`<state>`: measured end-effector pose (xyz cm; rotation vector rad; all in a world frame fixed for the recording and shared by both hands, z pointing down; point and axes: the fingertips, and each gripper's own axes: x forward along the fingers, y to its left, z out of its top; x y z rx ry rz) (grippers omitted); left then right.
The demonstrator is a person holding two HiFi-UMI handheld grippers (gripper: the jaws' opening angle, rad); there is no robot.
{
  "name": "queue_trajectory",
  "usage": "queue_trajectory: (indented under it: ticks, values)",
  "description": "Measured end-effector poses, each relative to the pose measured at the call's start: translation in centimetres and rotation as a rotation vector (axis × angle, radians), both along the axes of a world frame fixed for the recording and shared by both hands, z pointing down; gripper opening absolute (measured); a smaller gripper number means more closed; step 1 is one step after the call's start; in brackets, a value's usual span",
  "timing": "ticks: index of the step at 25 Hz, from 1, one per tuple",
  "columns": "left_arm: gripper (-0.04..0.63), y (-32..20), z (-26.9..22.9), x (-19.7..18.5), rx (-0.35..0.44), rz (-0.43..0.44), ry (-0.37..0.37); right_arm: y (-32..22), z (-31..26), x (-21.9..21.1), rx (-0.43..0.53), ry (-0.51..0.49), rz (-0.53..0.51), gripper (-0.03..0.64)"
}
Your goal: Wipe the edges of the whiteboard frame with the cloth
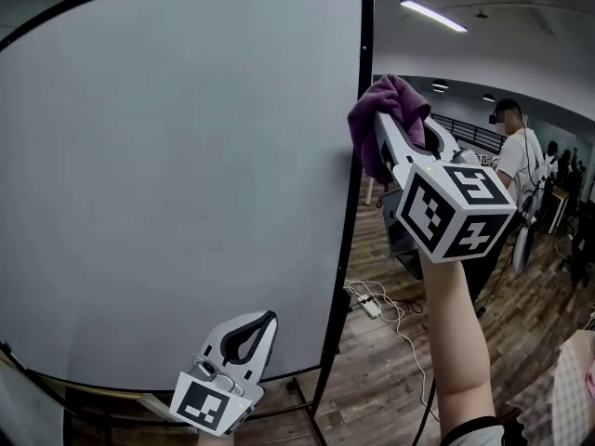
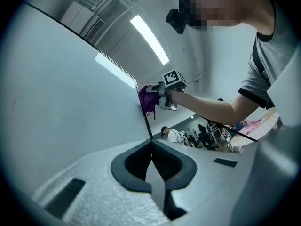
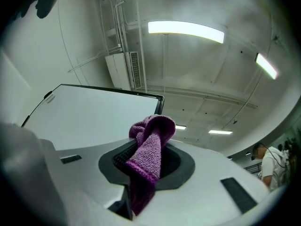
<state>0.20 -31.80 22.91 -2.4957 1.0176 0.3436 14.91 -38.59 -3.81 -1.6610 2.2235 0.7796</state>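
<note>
A large whiteboard [image 1: 177,175] with a thin black frame [image 1: 358,156] fills the left of the head view. My right gripper [image 1: 395,124] is shut on a purple cloth [image 1: 386,119], and the cloth bunches right beside the frame's right edge, about mid-height. In the right gripper view the cloth [image 3: 148,152] hangs out of the closed jaws, with the board's top corner [image 3: 160,98] beyond. My left gripper [image 1: 249,328] sits low in front of the board's lower part, jaws shut with nothing between them [image 2: 151,161].
A black stand leg [image 1: 311,416] runs down to a wooden floor [image 1: 390,379]. A white power strip and cable [image 1: 376,307] lie on the floor behind the board. A person [image 1: 516,156] stands at the back right among desks.
</note>
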Motion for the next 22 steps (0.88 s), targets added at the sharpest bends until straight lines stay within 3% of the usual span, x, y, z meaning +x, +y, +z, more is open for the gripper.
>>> queue_trajectory:
  ticks: [5,22]
  values:
    - [0.017,-0.6,0.0,0.9,-0.040,0.012,-0.015,-1.0,-1.3,0.2,0.016,-0.007,0.004,0.077]
    - [0.017,-2.6,0.1,0.5,-0.063,0.008,-0.020,-4.0,-2.1,-0.6,0.020,0.013,0.058,0.069]
